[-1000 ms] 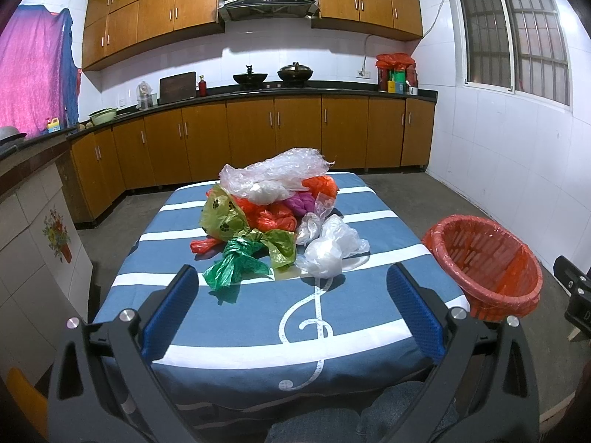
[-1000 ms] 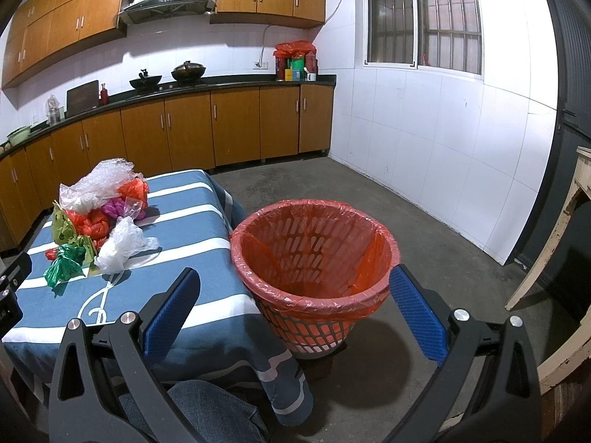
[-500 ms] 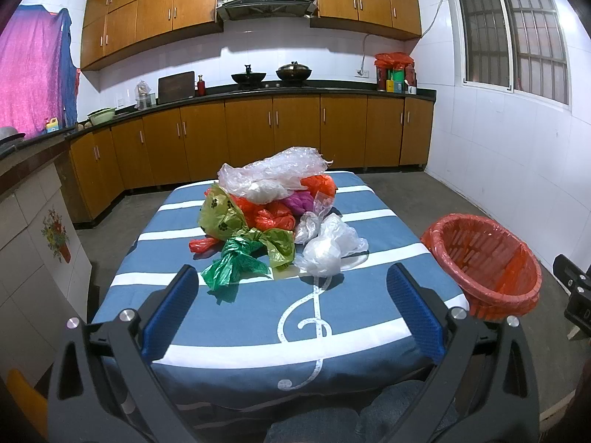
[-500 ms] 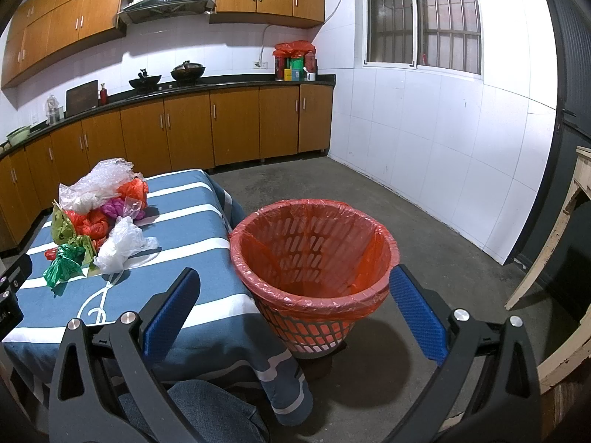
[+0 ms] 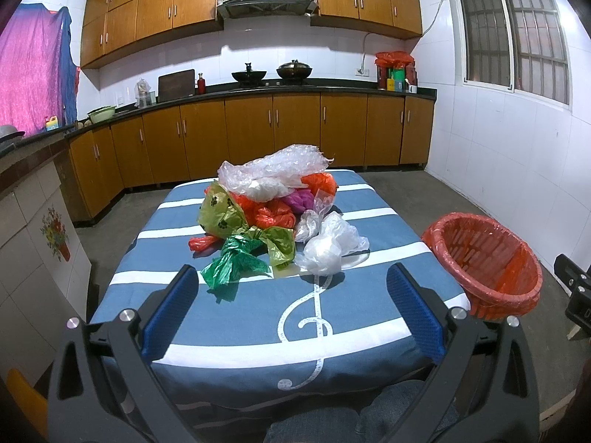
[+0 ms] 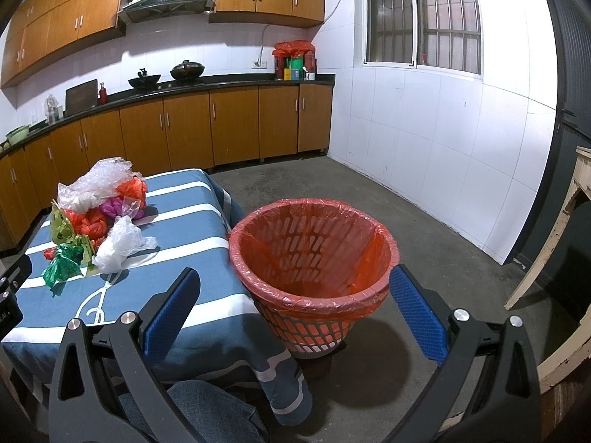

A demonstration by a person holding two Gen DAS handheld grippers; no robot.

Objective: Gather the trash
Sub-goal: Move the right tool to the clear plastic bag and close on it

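Your left gripper [image 5: 291, 280] is spread wide and holds nothing; its blue fingers [image 5: 168, 315] sit low over the near end of the striped table [image 5: 258, 328]. The pile of plastic bags [image 5: 273, 214] lies ahead of them, well apart, toward the middle of the cloth, the green bag [image 5: 234, 262] and the white bag [image 5: 327, 245] nearest you. Your right gripper [image 6: 295, 284] is also released and empty, its fingers [image 6: 419, 313] framing the red-lined basket [image 6: 314, 254], which stands on the floor just beside the table's right edge.
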